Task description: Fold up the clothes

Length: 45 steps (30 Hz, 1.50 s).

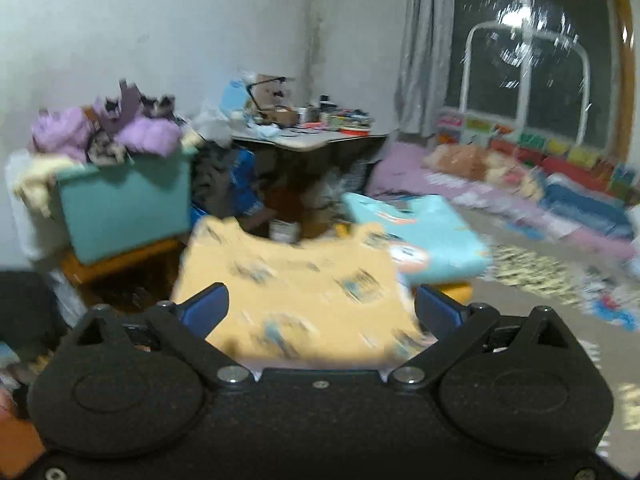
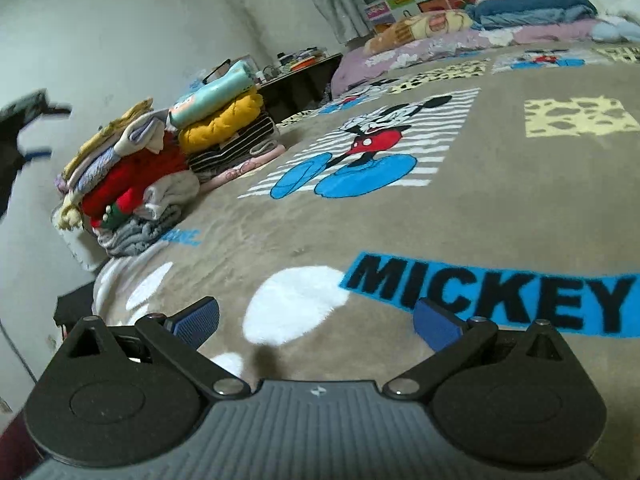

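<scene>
In the left wrist view a folded orange patterned garment [image 1: 304, 292] lies on top of a pile, with a light blue folded garment [image 1: 420, 236] on the pile beside it. My left gripper [image 1: 320, 312] is open, its blue pads on either side of the orange garment's near edge, not clamping it. The view is blurred by motion. In the right wrist view my right gripper [image 2: 316, 324] is open and empty, low over the brown Mickey blanket [image 2: 460, 200]. Two piles of folded clothes [image 2: 168, 160] stand at the blanket's left edge.
A teal bin [image 1: 124, 204] heaped with purple and yellow clothes sits on a wooden stool at left. A cluttered desk [image 1: 308, 136] stands against the wall. Pillows and bedding [image 2: 500, 16] line the window side. The left gripper [image 2: 24, 128] shows blurred at far left.
</scene>
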Available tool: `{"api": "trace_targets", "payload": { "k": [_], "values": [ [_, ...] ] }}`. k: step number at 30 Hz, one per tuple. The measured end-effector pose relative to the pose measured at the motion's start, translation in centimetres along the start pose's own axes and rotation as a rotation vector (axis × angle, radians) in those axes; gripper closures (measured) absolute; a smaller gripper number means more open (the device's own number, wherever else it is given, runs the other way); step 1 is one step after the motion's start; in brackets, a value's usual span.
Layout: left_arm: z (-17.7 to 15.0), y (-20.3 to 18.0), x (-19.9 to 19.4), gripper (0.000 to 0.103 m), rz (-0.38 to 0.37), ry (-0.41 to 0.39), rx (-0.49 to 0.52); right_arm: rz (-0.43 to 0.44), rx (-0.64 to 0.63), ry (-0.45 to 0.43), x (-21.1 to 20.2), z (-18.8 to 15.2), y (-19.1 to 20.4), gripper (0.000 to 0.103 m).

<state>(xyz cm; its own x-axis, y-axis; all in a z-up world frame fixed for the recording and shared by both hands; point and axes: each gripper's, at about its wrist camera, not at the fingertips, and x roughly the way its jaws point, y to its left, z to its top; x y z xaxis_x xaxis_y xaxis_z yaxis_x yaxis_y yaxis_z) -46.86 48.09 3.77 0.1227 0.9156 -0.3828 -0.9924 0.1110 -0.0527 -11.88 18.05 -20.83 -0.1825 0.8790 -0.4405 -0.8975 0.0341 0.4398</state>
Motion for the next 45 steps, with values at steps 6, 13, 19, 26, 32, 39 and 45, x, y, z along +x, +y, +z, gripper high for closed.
{"api": "trace_targets", "payload": {
  "k": [6, 13, 19, 26, 32, 39, 45],
  "values": [
    [1.7, 2.4, 5.9, 0.008, 0.087, 0.144, -0.059, -0.008, -0.042, -0.002, 0.0, -0.4, 0.3, 0.000],
    [1.3, 2.7, 7.7, 0.100, 0.111, 0.255, 0.017, 0.013, -0.017, -0.011, -0.3, -0.3, -0.2, 0.000],
    [4.3, -0.4, 1.6, 0.100, -0.036, 0.083, 0.072, 0.013, -0.005, -0.004, -0.5, -0.1, -0.2, 0.000],
    [5.0, -2.4, -1.9, 0.100, -0.158, 0.005, 0.078, 0.006, 0.032, 0.004, -1.5, 0.0, -0.4, 0.000],
    [8.6, -7.0, -7.7, 0.100, -0.461, -0.138, 0.005, 0.004, 0.153, -0.036, -2.7, 0.8, -2.3, 0.000],
    [6.0, -16.8, -12.0, 0.100, -0.583, -0.174, 0.186, -0.037, 0.321, -0.153, -6.4, 1.2, -5.5, 0.000],
    [1.6, -23.5, -13.5, 0.100, -0.865, -0.058, 0.103, -0.103, 0.424, -0.286, -11.8, 0.3, -8.7, 0.000]
  ]
}}
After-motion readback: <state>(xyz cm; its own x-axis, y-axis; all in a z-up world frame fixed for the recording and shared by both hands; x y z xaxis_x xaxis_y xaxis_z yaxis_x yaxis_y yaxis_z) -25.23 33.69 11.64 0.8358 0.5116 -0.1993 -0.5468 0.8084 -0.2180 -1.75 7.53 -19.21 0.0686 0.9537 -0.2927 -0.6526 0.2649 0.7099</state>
